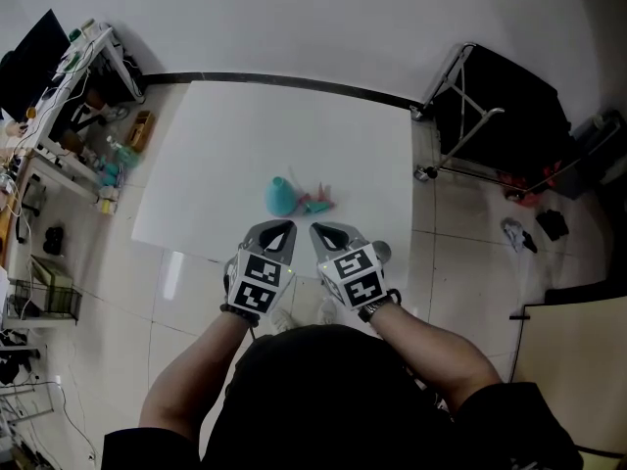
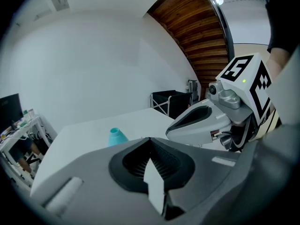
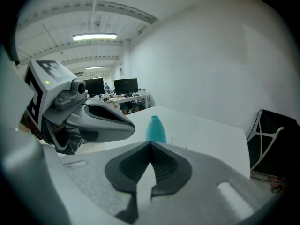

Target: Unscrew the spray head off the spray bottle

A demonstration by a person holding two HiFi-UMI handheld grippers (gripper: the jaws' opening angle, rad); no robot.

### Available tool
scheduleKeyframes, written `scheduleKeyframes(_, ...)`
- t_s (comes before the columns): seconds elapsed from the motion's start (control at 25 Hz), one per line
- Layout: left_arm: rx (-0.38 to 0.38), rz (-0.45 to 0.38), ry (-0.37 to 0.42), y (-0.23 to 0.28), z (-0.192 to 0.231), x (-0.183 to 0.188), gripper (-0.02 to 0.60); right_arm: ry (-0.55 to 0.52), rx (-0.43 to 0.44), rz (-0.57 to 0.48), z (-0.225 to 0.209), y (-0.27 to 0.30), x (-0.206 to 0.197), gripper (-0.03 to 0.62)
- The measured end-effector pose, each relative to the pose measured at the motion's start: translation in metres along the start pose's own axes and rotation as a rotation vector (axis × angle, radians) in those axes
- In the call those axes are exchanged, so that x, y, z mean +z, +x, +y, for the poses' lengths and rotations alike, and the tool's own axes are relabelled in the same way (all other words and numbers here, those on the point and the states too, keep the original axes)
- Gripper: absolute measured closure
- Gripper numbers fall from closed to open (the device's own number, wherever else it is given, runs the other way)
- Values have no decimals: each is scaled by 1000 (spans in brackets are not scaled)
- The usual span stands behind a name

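Observation:
A teal spray bottle (image 1: 280, 196) stands upright on the white table (image 1: 235, 135), its neck open and bare. Its spray head (image 1: 318, 204), teal and pink, lies on the table just right of the bottle. My left gripper (image 1: 283, 226) and right gripper (image 1: 319, 229) hover side by side over the table's near edge, short of the bottle, both shut with nothing between the jaws. In the left gripper view the bottle (image 2: 117, 136) shows beyond the shut left gripper (image 2: 150, 138), with the right gripper (image 2: 206, 121) alongside. In the right gripper view the bottle (image 3: 155, 128) rises just past the shut right gripper (image 3: 151, 143).
A cluttered desk with monitors (image 1: 59, 106) lines the left side. A black folding rack (image 1: 500, 106) stands at the right of the table, with small items on the floor (image 1: 534, 228) near it. The person's shoes (image 1: 284, 318) show below the table edge.

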State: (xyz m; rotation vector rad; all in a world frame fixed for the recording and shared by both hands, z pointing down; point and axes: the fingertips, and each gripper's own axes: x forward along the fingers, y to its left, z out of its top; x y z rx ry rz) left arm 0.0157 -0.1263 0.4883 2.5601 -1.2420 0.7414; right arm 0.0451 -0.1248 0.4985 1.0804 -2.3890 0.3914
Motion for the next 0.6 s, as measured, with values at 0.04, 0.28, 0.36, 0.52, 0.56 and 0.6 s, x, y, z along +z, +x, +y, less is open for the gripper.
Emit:
scheduleKeyframes(0.04, 4, 1, -1, 0, -1, 0, 568, 0, 4, -4, 0, 0, 0, 603)
scheduleKeyframes(0.28, 17, 5, -1, -4, -3, -1, 568, -9, 15, -16, 3, -1, 0, 603)
scheduleKeyframes(0.36, 20, 6, -2, -4, -3, -3, 568, -11, 18, -17, 3, 0, 0, 603)
scheduleKeyframes(0.52, 23, 2, 0, -5, -4, -2, 568, -15, 14, -11, 2, -2, -1, 603)
scheduleKeyframes(0.56, 23, 0, 0, -5, -4, -2, 568, -12, 15, -12, 3, -3, -1, 603)
scheduleKeyframes(0.6, 23, -2, 0, -6, -4, -1, 568, -9, 16, -12, 4, -3, -1, 603)
